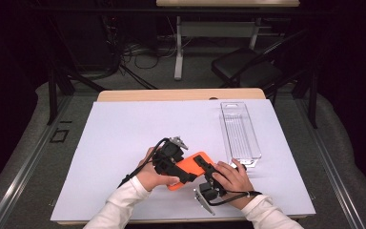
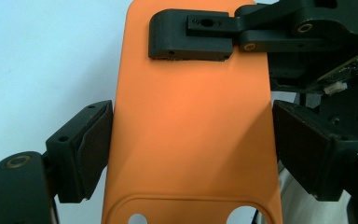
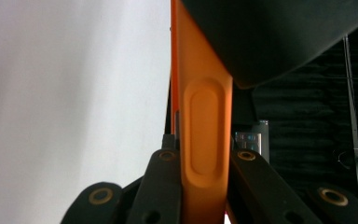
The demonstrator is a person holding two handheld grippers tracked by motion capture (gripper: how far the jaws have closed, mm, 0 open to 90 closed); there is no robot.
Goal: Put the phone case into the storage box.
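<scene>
Centrally, near the front edge of the white-covered surface (image 1: 124,129), a flat orange plastic case with rounded corners (image 1: 190,168) is held between the two grippers. In the left gripper view, the case (image 2: 191,130) lies flat between the left gripper (image 2: 191,149), whose jaws stand wide, one at each long edge; the pads are seen touching or just beside those edges, so the case is clasped across its width. At the far end of the case in that view, a jaw of the right gripper (image 2: 193,39) is laid on the orange face. In the right gripper view, the case (image 3: 205,135) is seen edge-on, standing upright between the jaws of the right gripper (image 3: 204,168), which are closed narrowly on its thin edge, pressing from both sides.

One orange case is counted, along with two grippers, two hands and one clear plastic rectangular tray (image 1: 240,133), which lies well apart on the right half of the surface, lengthwise away from the person.

The surface is covered by a white sheet, with a light wooden edge (image 1: 181,94) shown at its far side. Beyond it, a dark room is seen with a grey floor (image 1: 171,71), a black folding chair (image 1: 248,67), tangled cables (image 1: 138,52) and the legs of another table (image 1: 178,47).
</scene>
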